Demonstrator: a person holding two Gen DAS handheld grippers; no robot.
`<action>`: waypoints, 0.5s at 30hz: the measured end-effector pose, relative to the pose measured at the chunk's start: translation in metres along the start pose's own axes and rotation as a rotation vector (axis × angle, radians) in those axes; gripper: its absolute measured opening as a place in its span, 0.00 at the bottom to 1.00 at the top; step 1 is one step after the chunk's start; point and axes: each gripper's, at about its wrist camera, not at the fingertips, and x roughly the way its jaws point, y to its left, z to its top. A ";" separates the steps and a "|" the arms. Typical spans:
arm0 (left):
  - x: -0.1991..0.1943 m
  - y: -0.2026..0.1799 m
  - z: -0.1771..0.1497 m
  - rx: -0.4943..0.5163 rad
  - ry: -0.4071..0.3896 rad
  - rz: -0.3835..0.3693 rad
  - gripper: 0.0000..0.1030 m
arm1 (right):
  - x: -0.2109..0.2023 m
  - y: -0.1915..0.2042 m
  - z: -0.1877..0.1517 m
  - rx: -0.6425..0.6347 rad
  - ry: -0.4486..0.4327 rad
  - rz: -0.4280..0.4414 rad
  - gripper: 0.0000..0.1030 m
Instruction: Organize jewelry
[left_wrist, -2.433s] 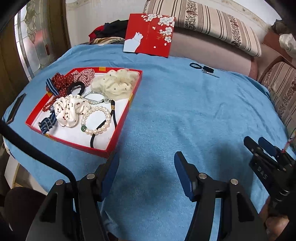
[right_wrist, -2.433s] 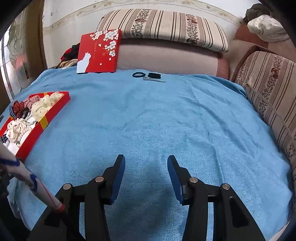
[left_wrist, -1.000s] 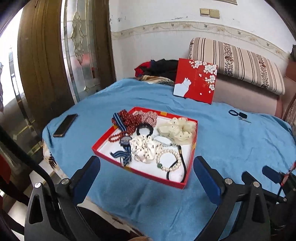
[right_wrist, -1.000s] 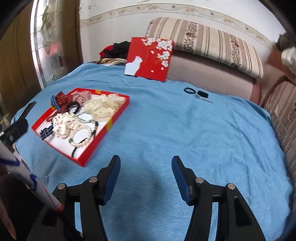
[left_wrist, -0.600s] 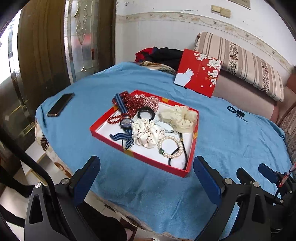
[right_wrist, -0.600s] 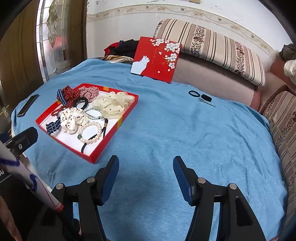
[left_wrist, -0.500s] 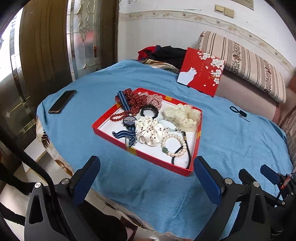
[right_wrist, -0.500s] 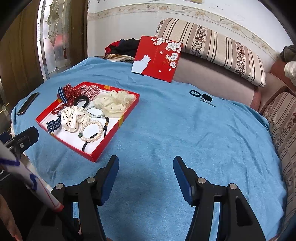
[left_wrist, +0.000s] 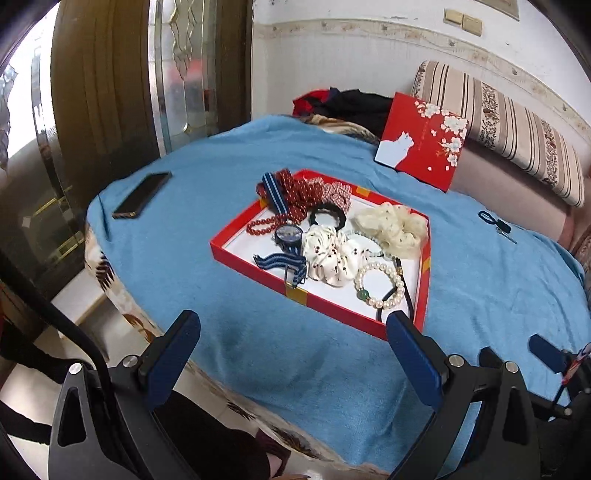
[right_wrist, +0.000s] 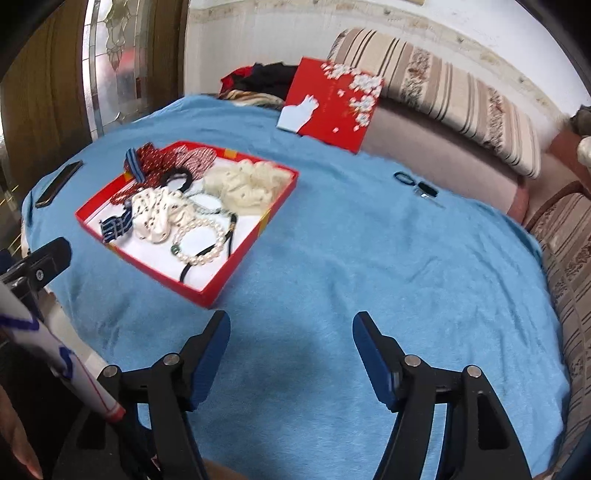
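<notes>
A red tray (left_wrist: 332, 310) lies on the blue blanket and holds a pearl bracelet (left_wrist: 388, 304), a white dotted scrunchie (left_wrist: 330, 254), a cream scrunchie (left_wrist: 391, 225), red beads (left_wrist: 262, 223), a watch (left_wrist: 288, 234) and a black hair tie (left_wrist: 327, 214). My left gripper (left_wrist: 291, 328) hangs short of the tray's near wall, open wide and empty. In the right wrist view, the tray (right_wrist: 147, 266) and pearl bracelet (right_wrist: 218, 251) sit to the upper left. My right gripper (right_wrist: 290, 325) is over bare blanket beside the tray's corner, its jaws opening with nothing between them.
A phone (left_wrist: 142, 194) lies near the bed's left edge. A red lid with a cat (left_wrist: 421, 144) leans on a striped cushion (left_wrist: 498, 125). Small scissors and a hair tie (left_wrist: 495, 223) lie at the far right. The bed drops to the floor on the near left.
Both views have swung left, bringing the tray nearer the middle. The left jaws stand much wider than at first; the right jaws have spread a little.
</notes>
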 end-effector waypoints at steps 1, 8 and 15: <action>0.000 0.001 0.001 -0.004 -0.004 0.001 0.97 | 0.000 0.002 0.001 -0.003 -0.005 -0.006 0.71; 0.005 0.007 -0.003 -0.019 0.012 0.000 0.97 | 0.003 0.003 0.006 -0.004 0.009 -0.018 0.71; 0.007 0.013 -0.003 -0.033 0.026 0.003 0.97 | -0.001 0.011 0.008 -0.019 -0.003 -0.025 0.70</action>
